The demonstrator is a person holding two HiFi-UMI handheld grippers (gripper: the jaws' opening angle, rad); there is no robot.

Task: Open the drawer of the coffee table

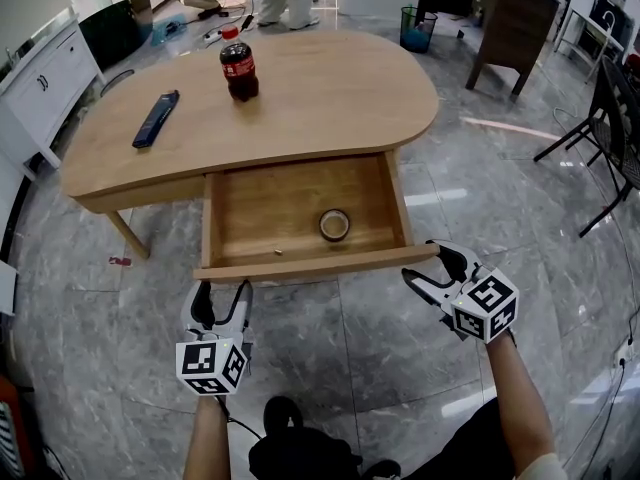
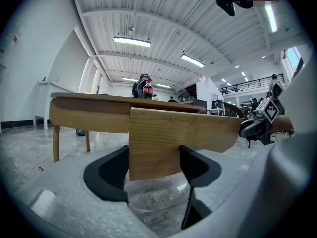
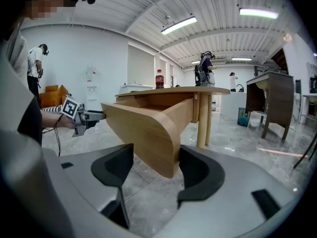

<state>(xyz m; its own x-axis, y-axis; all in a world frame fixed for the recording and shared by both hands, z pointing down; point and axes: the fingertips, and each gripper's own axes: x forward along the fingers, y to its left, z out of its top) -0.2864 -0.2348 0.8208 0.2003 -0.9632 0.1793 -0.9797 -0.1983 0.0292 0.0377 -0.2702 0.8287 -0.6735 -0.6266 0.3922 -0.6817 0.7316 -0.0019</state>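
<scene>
Drawer (image 1: 290, 203) stands pulled well out from under the front edge of the wooden bench (image 1: 340, 98), its inside open to view from above and bare but for a small ring-shaped object (image 1: 334, 225) lying right of centre. A person holds a gripper at each end of the drawer's front panel (image 1: 310, 264). The left gripper (image 1: 220, 290) sits just short of the panel's left end, jaws spread, with the end of the board showing between them in its own view. The right gripper (image 1: 428, 265) meets the panel's right corner, jaws likewise spread to either side of the board's end rather than pressed onto it. On the bench top, a cola bottle (image 1: 239, 66) stands upright near the back, and a dark remote (image 1: 156, 118) lies flat to its left. Grey tiled floor (image 1: 400, 348) surrounds the bench.
</scene>
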